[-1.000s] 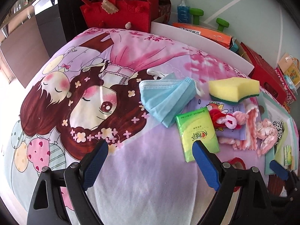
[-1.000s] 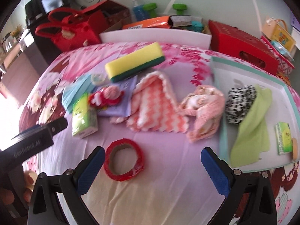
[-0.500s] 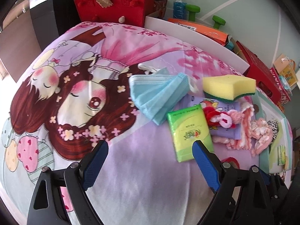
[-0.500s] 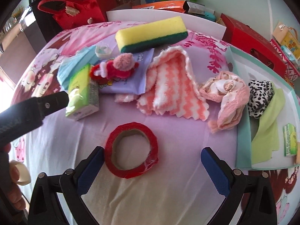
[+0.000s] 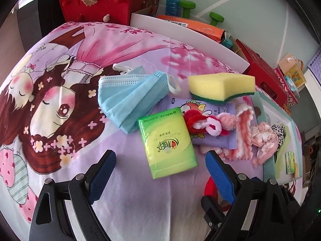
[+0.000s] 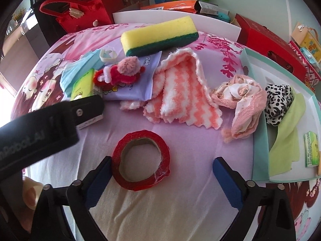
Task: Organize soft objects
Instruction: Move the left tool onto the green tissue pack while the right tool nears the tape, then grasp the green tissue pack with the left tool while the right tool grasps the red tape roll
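Left claw [image 5: 160, 170] spread wide, jaws closing, nothing gripped; green tissue pack [image 5: 167, 141] lay just ahead between tips, likely next pick. Right claw [image 6: 160, 178] wide open, empty, red tape roll [image 6: 141, 159] touching left pad. Tray [image 6: 258, 136] at right already held sorted cloths [image 6: 284, 124]; sponge [image 6: 160, 35], striped towel [image 6: 180, 92] waited on surface.

Soft items lie in a cluster on a cartoon-print sheet. Blue face mask [image 5: 130, 98], folded, at the left end. Green tissue pack [image 5: 168, 142] flat, its corner overlapping the mask. Purple wipes pack [image 5: 212, 138] flat beside it, with a red-and-white plush toy [image 6: 118, 72] on top. Yellow sponge with green scrub layer [image 6: 160, 36] rests on the wipes pack's far edge. Pink-and-white fuzzy cloth [image 6: 178, 92], rumpled, just right of the wipes. Crumpled pink lace fabric [image 6: 242, 100] touches the tray [image 6: 258, 156] edge. In the tray: leopard-print fabric [image 6: 277, 104], lime cloth [image 6: 286, 140], small green pack [image 6: 312, 150].
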Available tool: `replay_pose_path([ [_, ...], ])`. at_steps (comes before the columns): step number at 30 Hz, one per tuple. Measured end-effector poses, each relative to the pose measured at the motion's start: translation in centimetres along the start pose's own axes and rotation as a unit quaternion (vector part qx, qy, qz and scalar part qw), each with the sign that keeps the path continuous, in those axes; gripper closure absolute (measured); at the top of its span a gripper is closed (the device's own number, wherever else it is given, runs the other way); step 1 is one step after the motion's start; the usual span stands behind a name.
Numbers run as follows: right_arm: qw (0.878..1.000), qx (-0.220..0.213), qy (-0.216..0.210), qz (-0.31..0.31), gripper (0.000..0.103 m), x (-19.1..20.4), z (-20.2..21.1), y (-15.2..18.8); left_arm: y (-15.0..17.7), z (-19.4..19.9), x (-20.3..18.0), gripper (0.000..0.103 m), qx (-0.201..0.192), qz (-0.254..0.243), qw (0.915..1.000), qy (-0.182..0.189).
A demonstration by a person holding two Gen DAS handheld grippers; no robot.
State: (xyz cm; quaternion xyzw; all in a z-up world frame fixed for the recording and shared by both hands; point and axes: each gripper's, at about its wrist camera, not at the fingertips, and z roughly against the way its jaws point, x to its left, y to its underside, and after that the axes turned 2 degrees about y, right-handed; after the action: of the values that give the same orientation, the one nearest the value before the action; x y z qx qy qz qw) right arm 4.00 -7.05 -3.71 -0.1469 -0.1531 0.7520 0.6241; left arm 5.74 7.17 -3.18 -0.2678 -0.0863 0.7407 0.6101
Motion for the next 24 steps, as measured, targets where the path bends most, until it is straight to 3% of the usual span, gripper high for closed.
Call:
replay_pose_path([
  [8,1.000,-0.005,-0.013,0.003,0.021,0.34,0.22,-0.07,-0.12,-0.64,0.03,0.048,-0.007,-0.001,1.0000,0.004],
  [12,1.000,-0.006,-0.018,0.003,0.025,0.47,0.22,-0.08,-0.05,-0.73,-0.18,0.048,-0.010,-0.006,0.9999,0.003],
  [17,1.000,-0.010,-0.028,0.004,0.039,0.55,0.43,-0.08,-0.08,-0.73,-0.13,0.049,-0.011,-0.006,0.9999,0.006],
  [24,0.999,-0.012,-0.032,0.001,0.045,0.45,0.47,-0.06,-0.12,-0.77,-0.09,0.049,-0.011,-0.005,0.9999,0.006],
])
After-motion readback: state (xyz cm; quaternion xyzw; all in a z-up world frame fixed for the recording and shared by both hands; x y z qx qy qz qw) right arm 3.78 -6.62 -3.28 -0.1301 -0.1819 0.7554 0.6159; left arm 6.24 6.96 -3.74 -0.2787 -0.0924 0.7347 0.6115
